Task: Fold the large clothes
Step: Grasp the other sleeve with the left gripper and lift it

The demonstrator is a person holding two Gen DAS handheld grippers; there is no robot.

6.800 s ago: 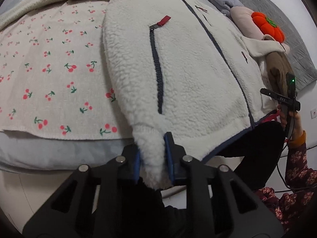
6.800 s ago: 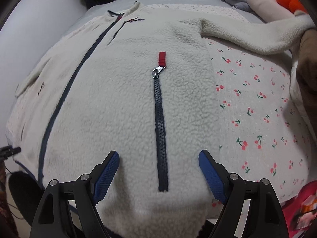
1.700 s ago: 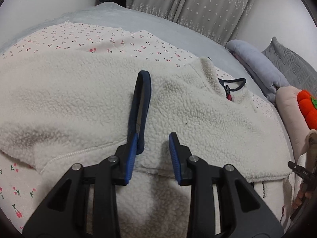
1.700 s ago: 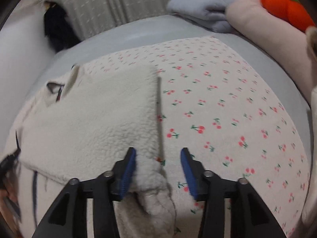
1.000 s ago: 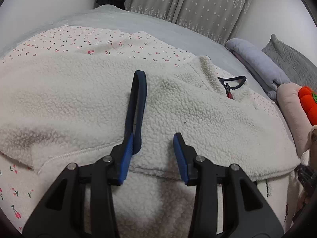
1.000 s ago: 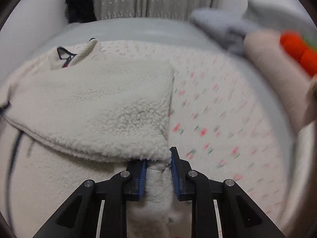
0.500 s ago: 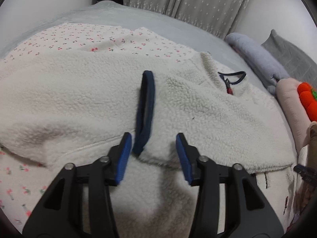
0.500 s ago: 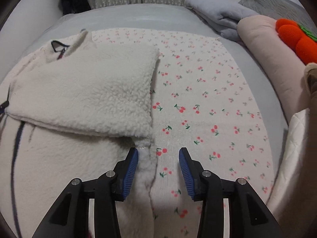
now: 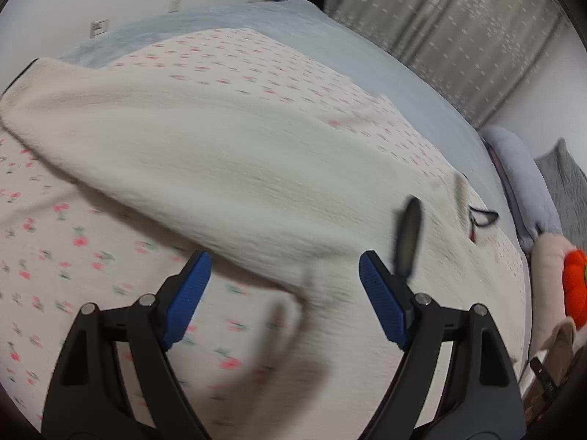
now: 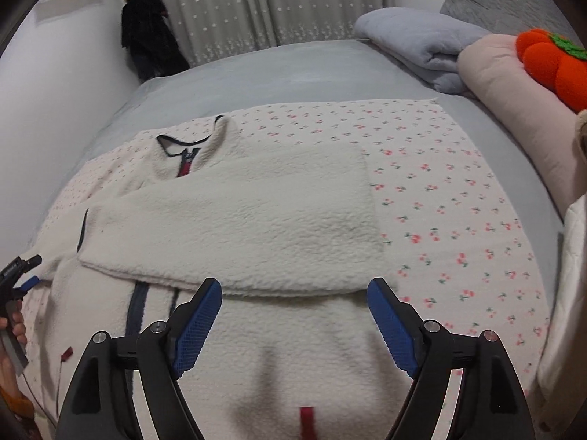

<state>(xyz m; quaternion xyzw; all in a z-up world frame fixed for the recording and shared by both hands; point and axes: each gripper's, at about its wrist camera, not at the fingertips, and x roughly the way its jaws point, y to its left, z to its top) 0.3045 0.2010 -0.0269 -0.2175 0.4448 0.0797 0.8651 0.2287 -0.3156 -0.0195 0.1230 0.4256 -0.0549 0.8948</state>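
Note:
A cream fleece jacket lies on the bed, one sleeve folded across its chest, the navy-trimmed collar at the far end. My right gripper hovers above the lower front. Its jaws are opening and hold nothing; a red zipper pull shows below them. The left wrist view is blurred. My left gripper hangs over the jacket's edge and the sheet with its jaws opening and nothing gripped. The navy cuff lies just beyond its right finger.
A cherry-print sheet covers the grey bed. At the far right are a folded grey blanket, a pink pillow and an orange plush. A dark garment hangs by the curtains. A hand shows at the left edge.
The right gripper let go of the folded sleeve's edge and rose, its jaws spreading wide. The left gripper widened and swung left, away from the navy cuff.

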